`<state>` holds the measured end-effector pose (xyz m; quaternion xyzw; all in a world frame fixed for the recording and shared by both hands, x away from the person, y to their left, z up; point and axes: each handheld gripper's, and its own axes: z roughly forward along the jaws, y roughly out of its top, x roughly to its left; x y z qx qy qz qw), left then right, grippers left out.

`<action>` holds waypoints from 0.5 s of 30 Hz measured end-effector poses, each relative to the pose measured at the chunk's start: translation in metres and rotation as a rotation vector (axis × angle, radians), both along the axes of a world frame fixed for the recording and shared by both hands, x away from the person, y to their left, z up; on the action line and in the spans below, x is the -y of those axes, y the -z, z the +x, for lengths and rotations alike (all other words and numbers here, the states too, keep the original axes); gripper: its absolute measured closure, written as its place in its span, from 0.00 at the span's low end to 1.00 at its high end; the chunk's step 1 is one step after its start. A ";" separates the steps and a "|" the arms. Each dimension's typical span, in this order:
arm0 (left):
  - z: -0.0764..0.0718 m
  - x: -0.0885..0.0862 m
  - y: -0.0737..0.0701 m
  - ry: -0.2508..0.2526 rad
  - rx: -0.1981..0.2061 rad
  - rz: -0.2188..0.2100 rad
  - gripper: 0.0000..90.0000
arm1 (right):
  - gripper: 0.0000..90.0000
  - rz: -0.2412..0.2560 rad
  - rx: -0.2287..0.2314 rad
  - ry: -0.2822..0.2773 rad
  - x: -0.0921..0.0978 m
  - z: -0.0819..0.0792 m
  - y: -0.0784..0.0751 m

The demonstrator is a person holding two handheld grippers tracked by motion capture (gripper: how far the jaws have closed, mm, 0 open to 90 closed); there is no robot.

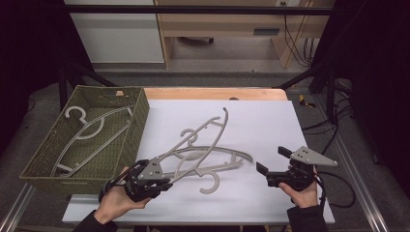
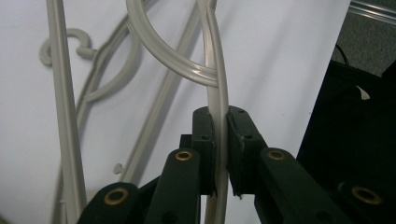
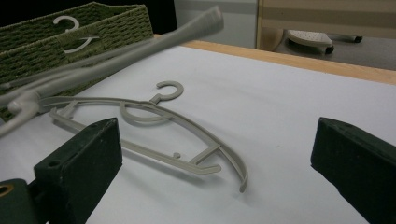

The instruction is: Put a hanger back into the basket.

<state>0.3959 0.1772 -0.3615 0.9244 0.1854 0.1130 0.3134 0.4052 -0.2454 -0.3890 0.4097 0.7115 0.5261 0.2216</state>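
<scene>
One hanger (image 1: 84,133) lies in the basket (image 1: 138,123); left tool (image 2: 219,140) clamps the second hanger (image 1: 203,133); beside the wide-open right tool (image 1: 273,164), the third hanger (image 3: 154,135) waits.

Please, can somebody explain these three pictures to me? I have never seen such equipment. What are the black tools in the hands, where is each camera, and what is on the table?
A person holds two hand-held black grabbing tools, one in each hand. The high view looks down on a table with a white sheet. Each of the other two pictures comes from a small camera that rides on one tool and looks along its fingers.

The left gripper is shut on a thin beige plastic clothes hanger, raised at a slant; its own view shows the fingers pinching the hanger's bar. The right gripper is open and holds nothing.

A second beige hanger lies flat on the sheet. At the left stands an olive-green woven basket with one more beige hanger inside.
</scene>
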 end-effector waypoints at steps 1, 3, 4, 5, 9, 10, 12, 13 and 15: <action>0.000 -0.001 -0.004 -0.005 0.003 -0.017 0.91 | 0.02 0.000 0.000 0.000 0.000 0.000 0.000; 0.000 -0.003 -0.014 -0.009 0.023 -0.026 0.91 | 0.02 0.002 0.002 0.000 0.000 0.000 0.000; 0.000 -0.004 -0.019 -0.011 0.030 -0.032 0.91 | 0.02 0.003 0.002 0.001 0.001 0.000 -0.001; 0.001 -0.006 -0.025 -0.015 0.039 -0.038 0.91 | 0.02 0.002 0.002 -0.003 0.001 0.000 -0.001; 0.006 -0.015 -0.044 -0.032 0.062 -0.049 0.91 | 0.02 0.004 0.006 0.002 0.002 -0.001 -0.001; 0.009 -0.017 -0.048 -0.036 0.063 -0.049 0.91 | 0.02 0.004 0.004 0.001 0.002 -0.001 -0.001; 0.013 -0.022 -0.056 -0.045 0.068 -0.043 0.91 | 0.02 0.002 0.004 0.003 0.002 -0.001 -0.001; 0.016 -0.025 -0.059 -0.051 0.069 -0.042 0.91 | 0.02 0.002 0.005 0.003 0.002 -0.001 -0.001; 0.021 -0.030 -0.065 -0.056 0.068 -0.045 0.91 | 0.02 0.002 0.005 0.003 0.002 -0.001 -0.001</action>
